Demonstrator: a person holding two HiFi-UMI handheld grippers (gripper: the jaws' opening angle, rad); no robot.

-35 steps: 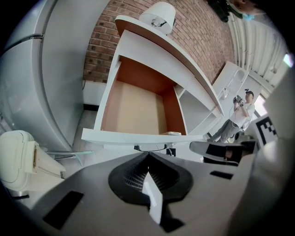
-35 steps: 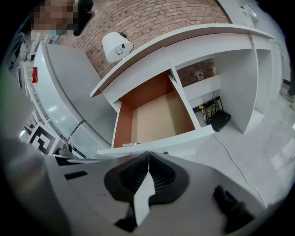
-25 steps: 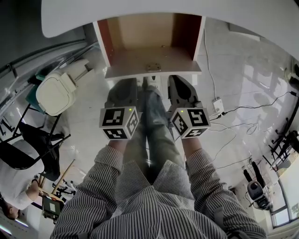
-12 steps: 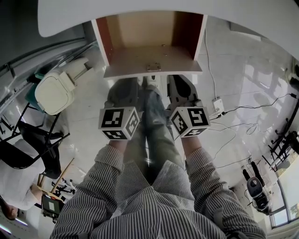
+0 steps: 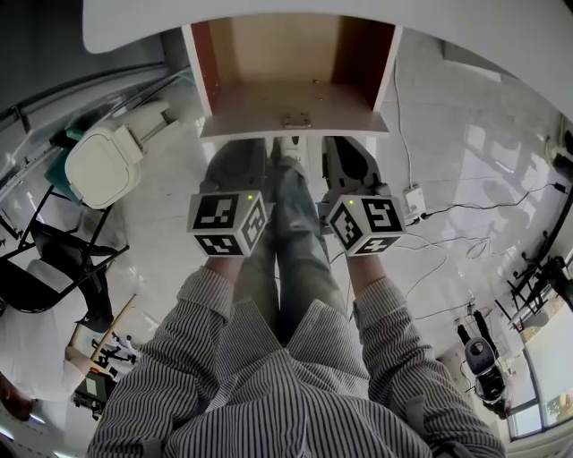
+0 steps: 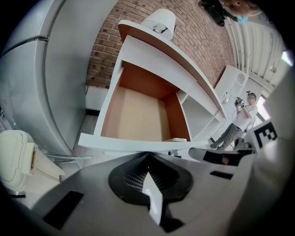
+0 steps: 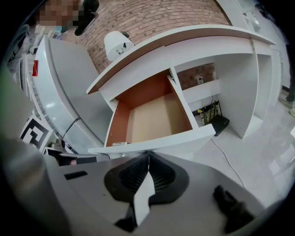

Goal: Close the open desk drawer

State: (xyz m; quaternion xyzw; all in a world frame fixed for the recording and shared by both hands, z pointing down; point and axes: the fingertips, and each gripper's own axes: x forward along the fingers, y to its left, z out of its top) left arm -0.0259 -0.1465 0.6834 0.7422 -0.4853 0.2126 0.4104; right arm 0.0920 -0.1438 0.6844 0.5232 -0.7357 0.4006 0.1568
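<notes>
The desk drawer stands pulled out under the white desktop, showing a brown inside and a white front panel. Both grippers hang side by side just below and in front of that panel. My left gripper has its jaws shut with nothing between them; the panel's lower edge lies right at its tip. My right gripper is shut and empty too, its tip at the panel. Whether either tip touches the panel I cannot tell.
A white pedal bin stands on the floor at left, beside a black chair. A power strip and cables lie at right. The person's legs are below the drawer. A white lamp sits on the desktop.
The whole head view has slid slightly upward. The grippers and the drawer keep about the same relation to each other, and both grippers stay shut.
</notes>
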